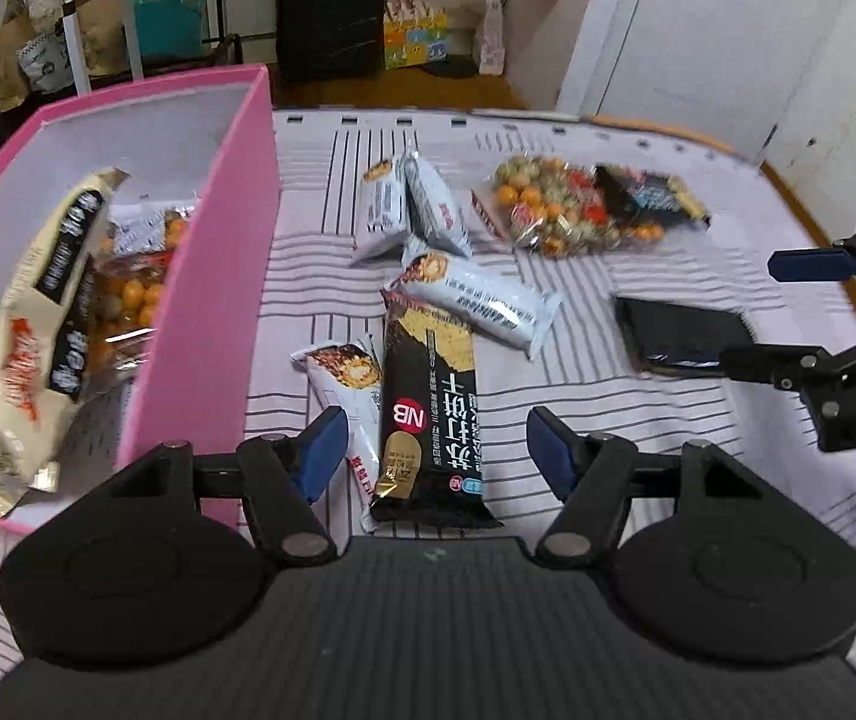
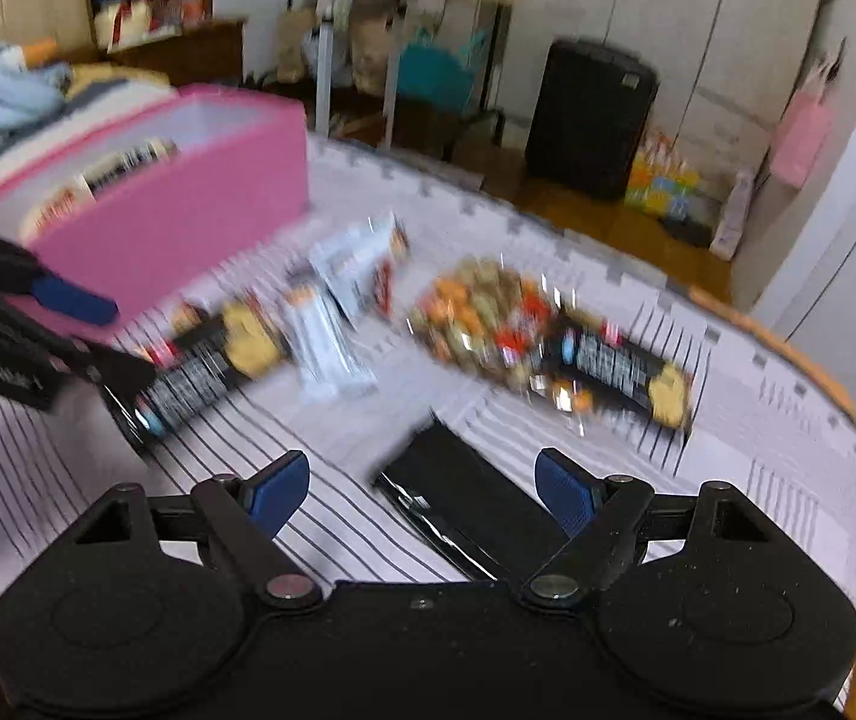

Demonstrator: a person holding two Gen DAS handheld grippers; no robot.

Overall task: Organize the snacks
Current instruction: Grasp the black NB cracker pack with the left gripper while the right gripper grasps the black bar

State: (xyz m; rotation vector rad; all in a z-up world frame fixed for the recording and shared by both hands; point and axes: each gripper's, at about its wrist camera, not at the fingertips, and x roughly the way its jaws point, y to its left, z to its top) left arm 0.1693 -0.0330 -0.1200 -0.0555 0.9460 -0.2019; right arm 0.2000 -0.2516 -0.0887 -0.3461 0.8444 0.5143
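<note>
A pink box (image 1: 212, 252) stands at the left of the striped bed sheet and holds a cream snack bag (image 1: 38, 324) and a bag of orange balls (image 1: 128, 294). My left gripper (image 1: 433, 450) is open, its fingers either side of a black NB biscuit pack (image 1: 428, 414) that lies on the sheet. My right gripper (image 2: 422, 492) is open just above a plain black packet (image 2: 469, 510), which also shows in the left wrist view (image 1: 685, 336). The right gripper appears at the right edge of the left wrist view (image 1: 751, 306). The right wrist view is blurred.
Several white snack bars (image 1: 475, 300) lie mid-sheet. A clear bag of mixed nuts (image 1: 553, 210) and a black pack (image 1: 649, 192) lie further back. The bed's wooden edge (image 1: 799, 210) curves at the right. A black suitcase (image 1: 332, 6) stands on the floor beyond.
</note>
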